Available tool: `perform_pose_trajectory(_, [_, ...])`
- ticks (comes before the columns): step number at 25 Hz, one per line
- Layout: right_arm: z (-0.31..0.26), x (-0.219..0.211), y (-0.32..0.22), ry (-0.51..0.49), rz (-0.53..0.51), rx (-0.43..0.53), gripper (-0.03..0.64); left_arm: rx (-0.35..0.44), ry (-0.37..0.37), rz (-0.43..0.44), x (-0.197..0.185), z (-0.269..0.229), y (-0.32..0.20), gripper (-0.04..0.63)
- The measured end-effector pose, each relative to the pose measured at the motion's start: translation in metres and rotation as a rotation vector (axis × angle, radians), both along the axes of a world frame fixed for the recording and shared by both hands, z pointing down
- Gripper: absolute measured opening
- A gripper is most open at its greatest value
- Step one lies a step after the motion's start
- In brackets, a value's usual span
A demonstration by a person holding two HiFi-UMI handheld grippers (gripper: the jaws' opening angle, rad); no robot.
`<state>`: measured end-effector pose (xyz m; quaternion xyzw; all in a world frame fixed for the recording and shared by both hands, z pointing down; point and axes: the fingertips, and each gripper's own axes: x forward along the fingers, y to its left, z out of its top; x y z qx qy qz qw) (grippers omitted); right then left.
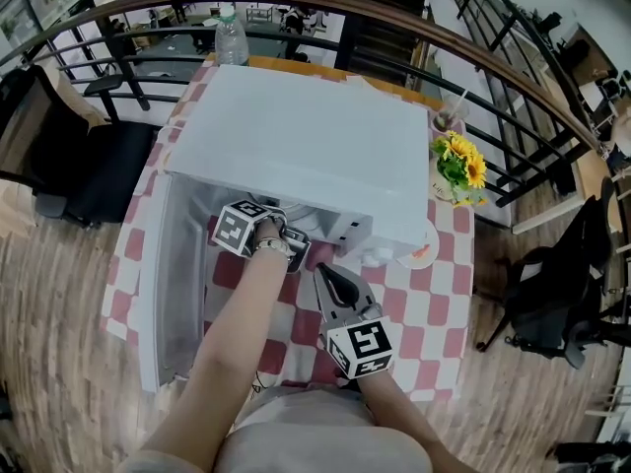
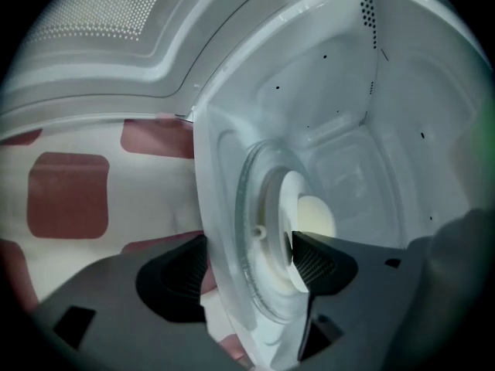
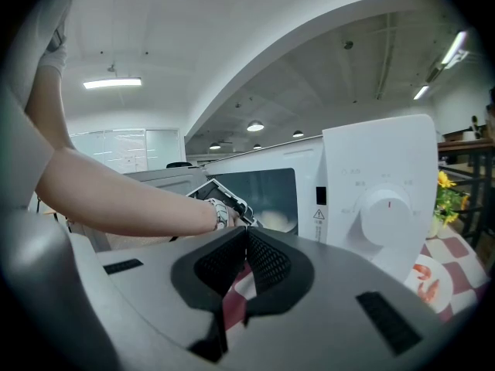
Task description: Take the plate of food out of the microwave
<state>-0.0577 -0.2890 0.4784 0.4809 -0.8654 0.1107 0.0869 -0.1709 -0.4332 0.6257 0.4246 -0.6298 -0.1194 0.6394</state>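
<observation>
A white microwave (image 1: 306,136) stands on the checkered table, its door (image 1: 182,264) swung open to the left. My left gripper (image 1: 296,247) is at the mouth of the cavity. In the left gripper view, which is turned sideways, a white plate (image 2: 290,207) with pale food (image 2: 315,216) rests on the glass turntable (image 2: 251,207). The left gripper (image 2: 244,267) is open; one jaw is over the plate's near rim, the other outside the cavity floor's front lip. My right gripper (image 1: 325,272) hangs shut and holds nothing in front of the microwave (image 3: 379,176).
A vase of yellow flowers (image 1: 458,166) and a cup (image 1: 446,118) stand right of the microwave, a small patterned dish (image 1: 424,252) at its front right corner, a water bottle (image 1: 231,39) behind. A railing curves behind the table. Dark chairs stand on both sides.
</observation>
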Motion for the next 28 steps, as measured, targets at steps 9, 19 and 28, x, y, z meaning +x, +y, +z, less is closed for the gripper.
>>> perform_pose_trajectory(9, [0.000, 0.003, 0.000, 0.006, 0.018, 0.004, 0.025, 0.013, 0.040, -0.001, -0.002, 0.001, 0.002, 0.330])
perform_pose_trajectory(19, [-0.003, -0.001, 0.010, 0.006, 0.017, 0.010, 0.025, 0.055, 0.083, 0.013, -0.004, -0.004, 0.016, 0.255])
perform_pose_trajectory(28, [-0.009, -0.006, 0.016, 0.003, 0.010, 0.025, 0.025, 0.094, 0.102, 0.017, -0.006, -0.013, 0.026, 0.140])
